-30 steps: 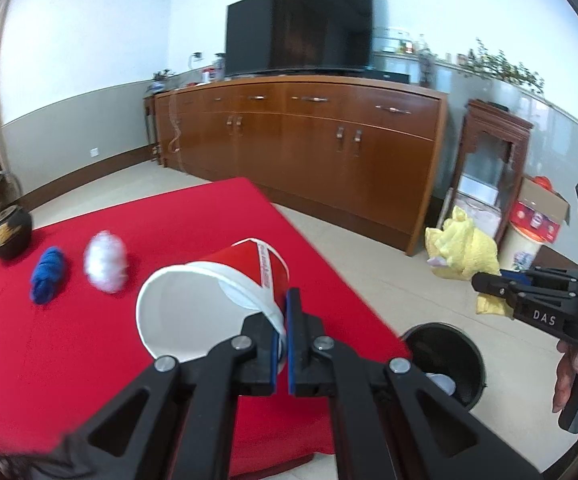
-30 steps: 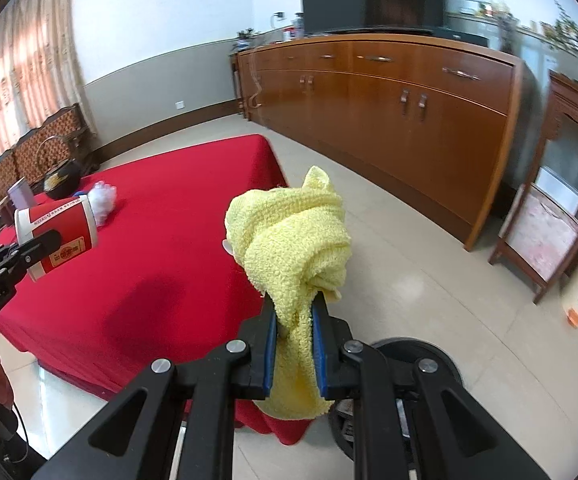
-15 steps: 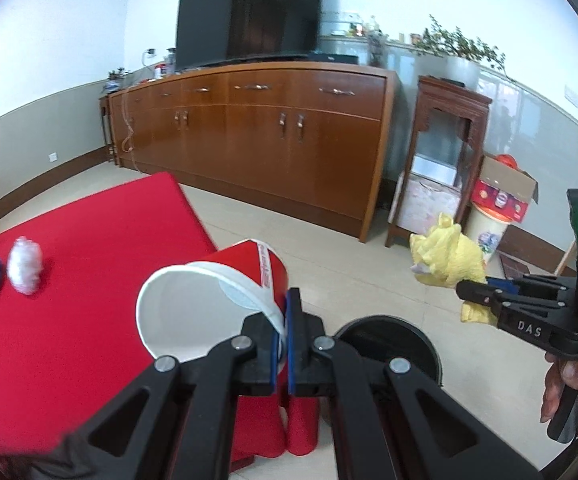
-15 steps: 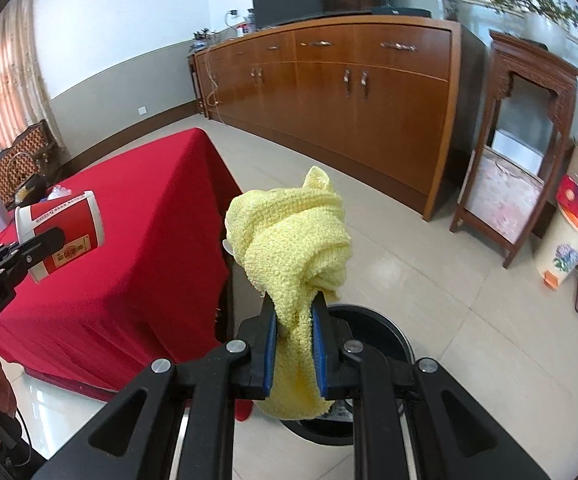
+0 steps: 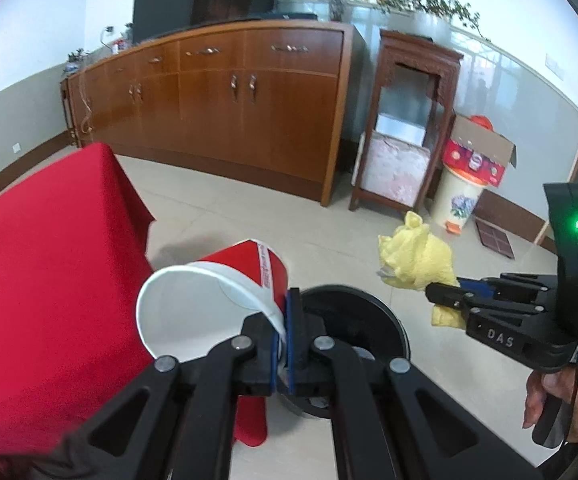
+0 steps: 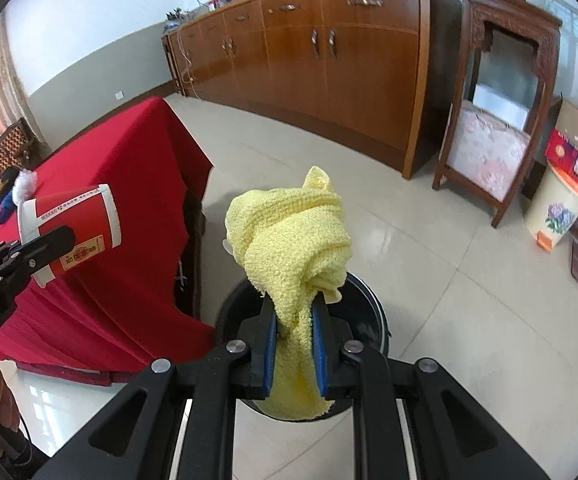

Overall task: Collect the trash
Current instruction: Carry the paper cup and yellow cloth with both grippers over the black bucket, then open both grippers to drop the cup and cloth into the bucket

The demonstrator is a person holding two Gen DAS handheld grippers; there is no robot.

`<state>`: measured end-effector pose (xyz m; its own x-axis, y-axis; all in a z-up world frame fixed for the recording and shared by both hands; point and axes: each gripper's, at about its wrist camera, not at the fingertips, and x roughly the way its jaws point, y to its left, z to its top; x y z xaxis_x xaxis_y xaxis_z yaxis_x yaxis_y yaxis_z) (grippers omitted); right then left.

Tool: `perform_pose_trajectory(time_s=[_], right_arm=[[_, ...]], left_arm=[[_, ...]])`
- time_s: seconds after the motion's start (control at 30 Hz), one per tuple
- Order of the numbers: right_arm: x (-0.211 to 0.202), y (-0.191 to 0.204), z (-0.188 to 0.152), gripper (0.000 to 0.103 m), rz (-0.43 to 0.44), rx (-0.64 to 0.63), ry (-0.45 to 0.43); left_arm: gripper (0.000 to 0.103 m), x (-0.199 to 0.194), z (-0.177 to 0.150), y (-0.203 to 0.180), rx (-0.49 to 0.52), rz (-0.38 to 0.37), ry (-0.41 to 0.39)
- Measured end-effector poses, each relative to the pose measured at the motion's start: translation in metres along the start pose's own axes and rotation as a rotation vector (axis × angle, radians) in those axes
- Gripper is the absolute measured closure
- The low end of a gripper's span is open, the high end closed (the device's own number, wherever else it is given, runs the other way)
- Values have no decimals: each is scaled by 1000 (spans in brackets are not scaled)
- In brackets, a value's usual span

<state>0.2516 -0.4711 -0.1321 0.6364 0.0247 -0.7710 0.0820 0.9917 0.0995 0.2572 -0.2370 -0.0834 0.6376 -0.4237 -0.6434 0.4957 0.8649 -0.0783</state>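
Note:
My left gripper is shut on the rim of a red and white paper cup, held on its side above the edge of a black trash bin on the floor. The cup and left gripper also show at the left of the right wrist view. My right gripper is shut on a crumpled yellow cloth, held over the black bin. The cloth and right gripper show at the right of the left wrist view.
A table with a red cloth stands left of the bin, with a white wad and a blue item on it. A long wooden sideboard, a wooden stand, a cream bin and a cardboard box line the far wall.
Both grippers have swung right, away from the red table and over the black bin. Each keeps its hold, the cup in the left and the yellow cloth in the right.

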Motion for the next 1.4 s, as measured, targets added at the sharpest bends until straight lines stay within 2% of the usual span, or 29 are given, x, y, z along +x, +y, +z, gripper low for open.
perform_pose_trajectory(time_s=[0.4, 0.63, 0.67, 0.7, 0.73, 0.77, 0.8, 0.93, 1.0, 1.17, 1.4], right_arm=[[65, -27, -32, 86, 27, 1, 132], [111, -30, -44, 86, 46, -60, 236], [115, -31, -46, 84, 58, -61, 248], [122, -31, -50, 81, 74, -73, 274], [125, -28, -54, 74, 51, -94, 279], [127, -29, -57, 41, 12, -102, 271], [126, -34, -61, 13, -38, -100, 247], [113, -53, -61, 11, -75, -69, 211], [106, -62, -58, 11, -83, -29, 201], [84, -60, -51, 0, -108, -1, 170], [53, -42, -39, 0, -108, 4, 113]], left_arm=[[99, 60, -24, -31, 10, -50, 123], [98, 95, -41, -39, -20, -70, 205], [96, 100, -43, -40, -22, -76, 221], [78, 106, -47, -41, -25, -74, 239], [41, 109, -51, -41, -25, -64, 252], [25, 108, -55, -40, -27, -46, 250], [13, 103, -57, -37, -33, 0, 231], [4, 90, -57, -27, -56, 71, 209], [4, 85, -54, -25, -50, 91, 202], [3, 65, -49, -25, -21, 99, 165], [2, 31, -33, -19, -29, 103, 97]])
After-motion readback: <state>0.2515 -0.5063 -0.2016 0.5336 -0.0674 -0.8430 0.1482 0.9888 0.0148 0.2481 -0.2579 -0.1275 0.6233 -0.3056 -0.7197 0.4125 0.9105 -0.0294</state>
